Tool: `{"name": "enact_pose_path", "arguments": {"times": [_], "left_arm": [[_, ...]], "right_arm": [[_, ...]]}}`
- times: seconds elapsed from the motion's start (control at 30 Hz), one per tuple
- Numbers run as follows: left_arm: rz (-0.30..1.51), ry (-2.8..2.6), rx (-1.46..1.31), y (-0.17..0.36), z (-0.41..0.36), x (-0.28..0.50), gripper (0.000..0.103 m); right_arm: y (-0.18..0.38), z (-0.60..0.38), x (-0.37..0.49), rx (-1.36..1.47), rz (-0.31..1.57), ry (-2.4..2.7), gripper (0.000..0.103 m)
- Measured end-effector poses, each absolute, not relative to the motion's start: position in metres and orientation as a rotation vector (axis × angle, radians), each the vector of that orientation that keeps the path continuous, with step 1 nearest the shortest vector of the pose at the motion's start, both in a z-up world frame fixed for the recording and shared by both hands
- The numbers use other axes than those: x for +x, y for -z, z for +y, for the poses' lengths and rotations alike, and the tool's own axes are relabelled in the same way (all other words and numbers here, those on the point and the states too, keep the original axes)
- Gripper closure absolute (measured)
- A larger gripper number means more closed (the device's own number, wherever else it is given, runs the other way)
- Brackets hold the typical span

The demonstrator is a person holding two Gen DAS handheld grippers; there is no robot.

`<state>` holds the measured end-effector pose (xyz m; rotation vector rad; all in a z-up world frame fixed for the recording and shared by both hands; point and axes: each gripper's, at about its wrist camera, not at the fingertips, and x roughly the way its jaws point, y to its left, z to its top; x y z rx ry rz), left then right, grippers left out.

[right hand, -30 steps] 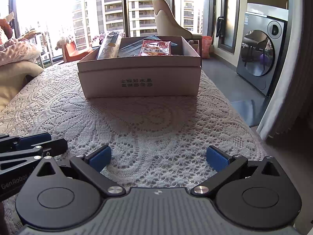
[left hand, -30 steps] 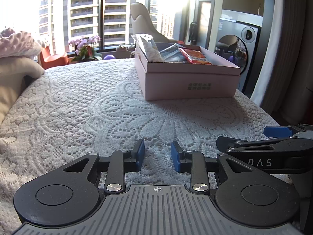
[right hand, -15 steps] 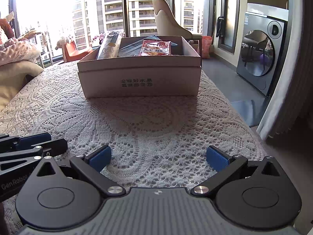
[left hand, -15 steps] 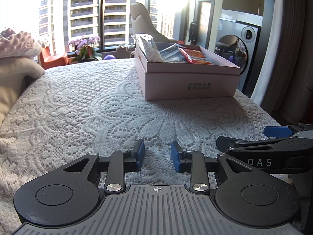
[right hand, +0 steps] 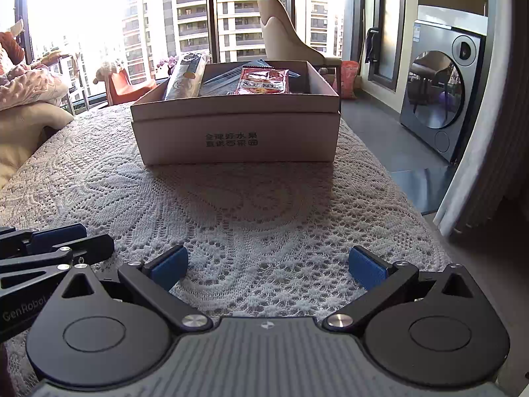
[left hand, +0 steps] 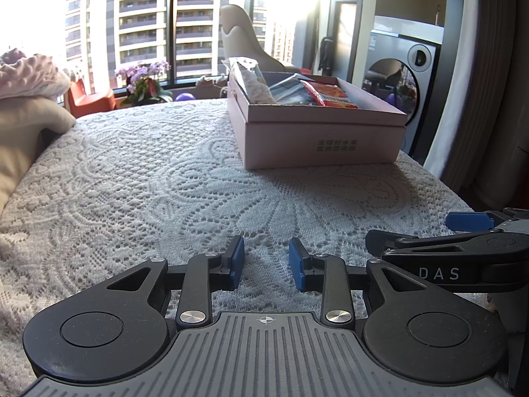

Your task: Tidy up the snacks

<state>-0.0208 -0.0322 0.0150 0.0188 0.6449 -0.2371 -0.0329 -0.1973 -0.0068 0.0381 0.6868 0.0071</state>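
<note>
Right wrist view shows you the box [right hand: 236,139] holding a red packet [right hand: 264,81] and long wrapped roll [right hand: 185,77]; your right gripper [right hand: 267,264] gapes wide, left gripper [left hand: 266,261] narrow, both empty.

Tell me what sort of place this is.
Most likely a lived-in high-rise apartment. A table with a lace tablecloth holds a box of snacks, a front-loading washing machine stands to the right, and tall windows look out on residential towers.

Lace-covered table [right hand: 264,205]; pink box [right hand: 236,142] on far part.
</note>
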Motion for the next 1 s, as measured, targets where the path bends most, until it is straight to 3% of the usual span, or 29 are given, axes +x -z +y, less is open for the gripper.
{"name": "enact_pose_path", "arguments": {"times": [1.0], "left_arm": [[0.642, 0.230, 0.034, -0.0144, -0.0307, -0.0215, 0.069]], "right_arm": [[0.0069, -0.1971, -0.0329, 0.038, 0.687, -0.007, 0.000]]}}
